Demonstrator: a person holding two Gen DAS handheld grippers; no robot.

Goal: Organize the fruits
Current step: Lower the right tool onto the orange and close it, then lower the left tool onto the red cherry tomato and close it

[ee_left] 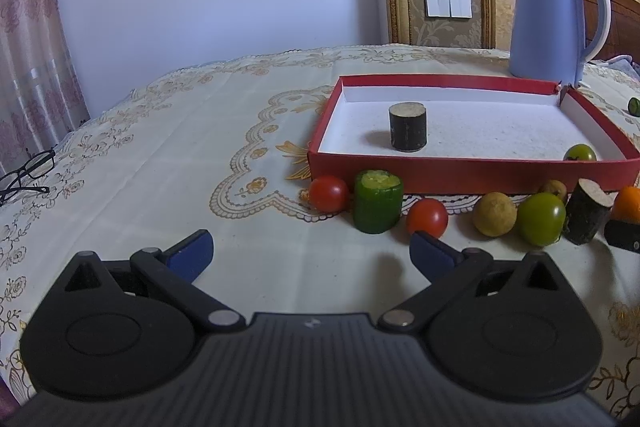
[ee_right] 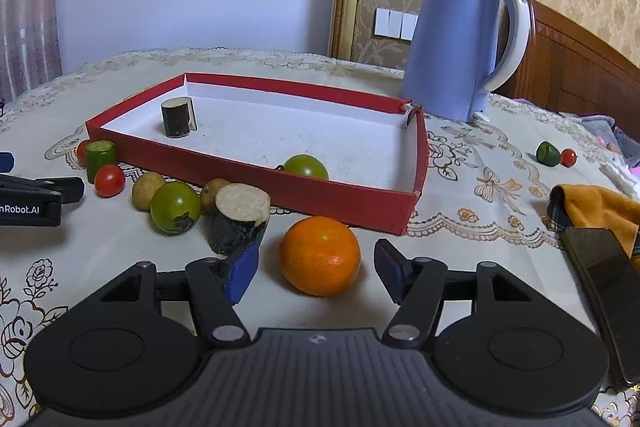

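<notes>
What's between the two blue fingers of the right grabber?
The orange sits between the open right gripper fingers, touching neither pad, seen in the right wrist view.

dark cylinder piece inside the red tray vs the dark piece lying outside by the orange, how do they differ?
The dark-skinned cylindrical piece in the red cardboard tray stands upright on its flat end; the dark-skinned cut piece beside the orange is tilted, its pale cut face turned up and toward the camera. The first is inside the red tray; the second rests on the tablecloth, next to the right gripper's blue finger pad. Both have dark skin and pale cut faces.
</notes>
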